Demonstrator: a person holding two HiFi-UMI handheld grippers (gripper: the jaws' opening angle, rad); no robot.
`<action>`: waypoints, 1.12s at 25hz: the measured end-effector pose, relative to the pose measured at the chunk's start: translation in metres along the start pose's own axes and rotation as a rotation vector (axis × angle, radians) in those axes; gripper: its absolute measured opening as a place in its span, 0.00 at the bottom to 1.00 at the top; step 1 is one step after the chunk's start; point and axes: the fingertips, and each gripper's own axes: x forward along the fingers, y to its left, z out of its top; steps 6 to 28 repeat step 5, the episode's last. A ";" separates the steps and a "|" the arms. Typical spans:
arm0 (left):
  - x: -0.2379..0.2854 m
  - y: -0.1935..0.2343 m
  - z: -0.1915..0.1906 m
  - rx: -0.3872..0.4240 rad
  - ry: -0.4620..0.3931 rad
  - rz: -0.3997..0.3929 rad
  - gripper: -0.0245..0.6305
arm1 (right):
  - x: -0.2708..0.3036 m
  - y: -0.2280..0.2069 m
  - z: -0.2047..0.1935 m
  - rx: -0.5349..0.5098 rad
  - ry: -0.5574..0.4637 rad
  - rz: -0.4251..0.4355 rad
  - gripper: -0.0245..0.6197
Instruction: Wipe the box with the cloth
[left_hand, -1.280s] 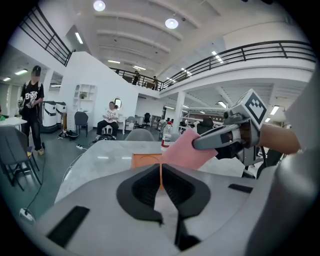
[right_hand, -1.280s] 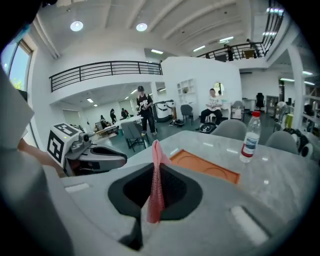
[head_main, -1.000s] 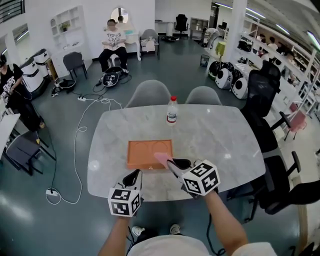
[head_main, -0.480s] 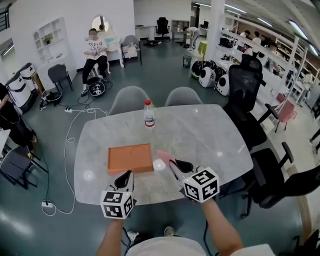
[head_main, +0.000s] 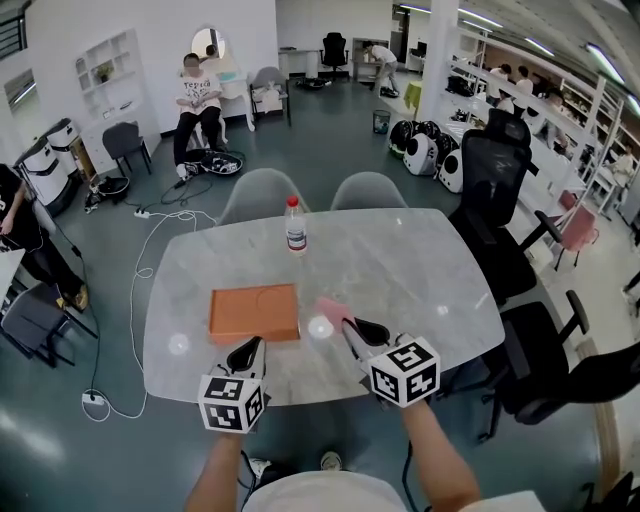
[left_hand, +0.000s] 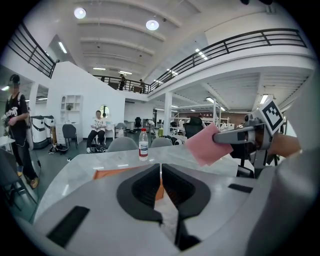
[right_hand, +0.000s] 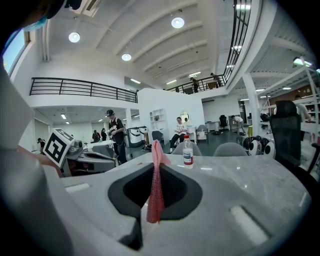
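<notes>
Marble table (head_main: 420, 270), open workshop hall behind. Nearest: left gripper (head_main: 245, 352), jaws together with nothing between them, held over the table's near edge. Right gripper (head_main: 356, 329) beside it, jaws clamped on a pink cloth (head_main: 330, 308) that sticks out past the tips. Orange box (head_main: 254, 312) lies flat on the table just beyond the left gripper. The cloth hangs just right of the box's right edge, not over it. Farther: water bottle (head_main: 295, 227) upright, then two grey chairs (head_main: 262, 192) at the far side.

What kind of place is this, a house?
Probably a big open office or lab, not a house: black office chairs, an upstairs railed balcony, and round white machines.
</notes>
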 end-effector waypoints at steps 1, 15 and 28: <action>0.000 -0.001 0.000 0.001 0.000 0.000 0.06 | -0.001 -0.001 0.000 0.003 -0.001 0.000 0.06; -0.001 -0.003 0.002 0.005 0.001 -0.001 0.06 | -0.003 -0.001 0.001 0.006 -0.003 0.000 0.06; -0.001 -0.003 0.002 0.005 0.001 -0.001 0.06 | -0.003 -0.001 0.001 0.006 -0.003 0.000 0.06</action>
